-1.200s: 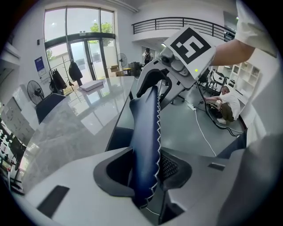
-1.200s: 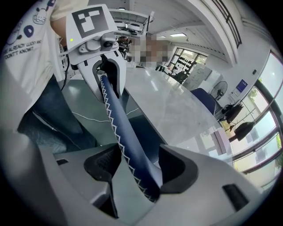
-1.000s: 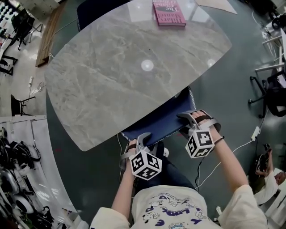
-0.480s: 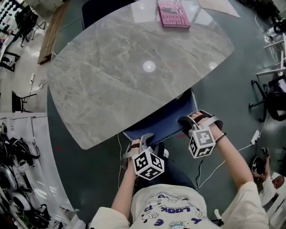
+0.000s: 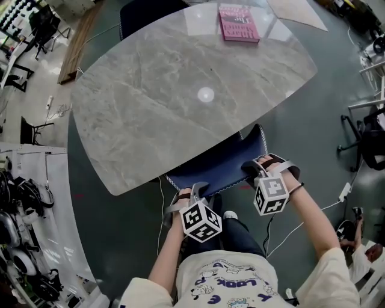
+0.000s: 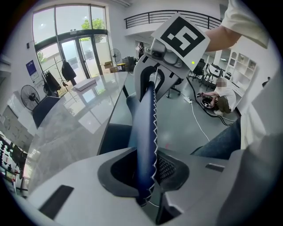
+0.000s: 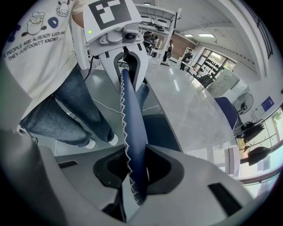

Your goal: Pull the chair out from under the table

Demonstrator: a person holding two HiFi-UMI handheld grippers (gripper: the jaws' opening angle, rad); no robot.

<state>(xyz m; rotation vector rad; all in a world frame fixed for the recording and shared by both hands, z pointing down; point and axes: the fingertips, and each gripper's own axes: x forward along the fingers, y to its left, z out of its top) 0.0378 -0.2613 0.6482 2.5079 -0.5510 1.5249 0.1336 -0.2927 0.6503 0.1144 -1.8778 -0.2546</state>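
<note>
Since a second ago the jaws of both grippers have been drawn in; the right gripper (image 5: 253, 169), then held wider, is now narrowed onto the padded top edge of the chair (image 5: 220, 161), and the left gripper (image 5: 195, 188) likewise. In both gripper views the blue, white-stitched edge is seen wedged between the pads, and the jaws are closing on it; contact on both sides is shown. The hands are seen in nearly the same places as before; the chair is judged to be barely shifted, if at all, since the head view itself has drifted.

The chair is tucked under the near edge of the table (image 5: 150, 114), only its back and a strip of seat being exposed. The grip is therefore judged to be set, and the pull toward the person is taken as the step now due; an even draw by both hands is called for, so that the chair is not slewed.

The table is a grey marbled slab, glossy, with a pink book (image 5: 239, 23) laid at its far edge; a second chair (image 5: 147, 11) is seen beyond it. The floor (image 5: 307, 138) is dark and smooth; a white cable (image 5: 322, 196) is trailed across it beside the right arm, and could be snagged by a chair leg.
</note>
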